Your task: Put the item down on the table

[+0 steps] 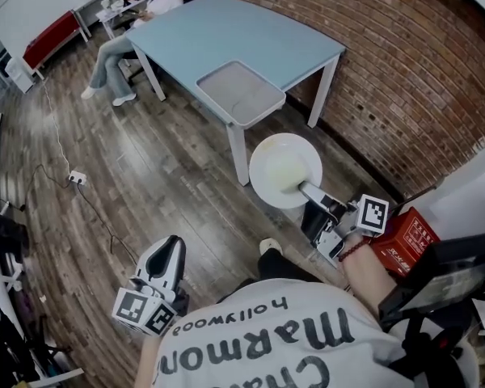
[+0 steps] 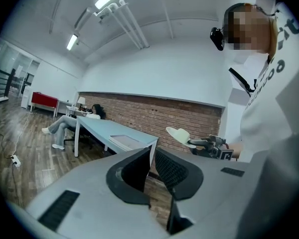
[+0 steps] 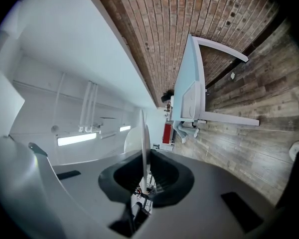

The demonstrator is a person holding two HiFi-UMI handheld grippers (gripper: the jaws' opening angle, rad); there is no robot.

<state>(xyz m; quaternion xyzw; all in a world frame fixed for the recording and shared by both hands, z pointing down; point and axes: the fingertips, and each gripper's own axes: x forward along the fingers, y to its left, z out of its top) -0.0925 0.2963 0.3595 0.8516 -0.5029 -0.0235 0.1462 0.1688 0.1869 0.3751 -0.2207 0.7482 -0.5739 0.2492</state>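
A round white plate (image 1: 283, 168) hangs over the wooden floor, just off the near corner of the light-blue table (image 1: 226, 31). My right gripper (image 1: 307, 191) is shut on the plate's near rim. In the right gripper view the plate (image 3: 143, 138) shows edge-on, pinched between the dark pads. The left gripper view catches the same plate (image 2: 181, 134) held out at the right, beyond the table (image 2: 102, 128). My left gripper (image 1: 171, 253) is low at the left by the person's body, jaws together with nothing in them (image 2: 152, 158).
A grey tray (image 1: 241, 93) lies on the table's near end. A person sits at the far end (image 1: 125, 43). A brick wall (image 1: 404, 63) runs along the right. A red box (image 1: 406, 241) is by my right hand. A power strip and cable (image 1: 77, 178) lie on the floor.
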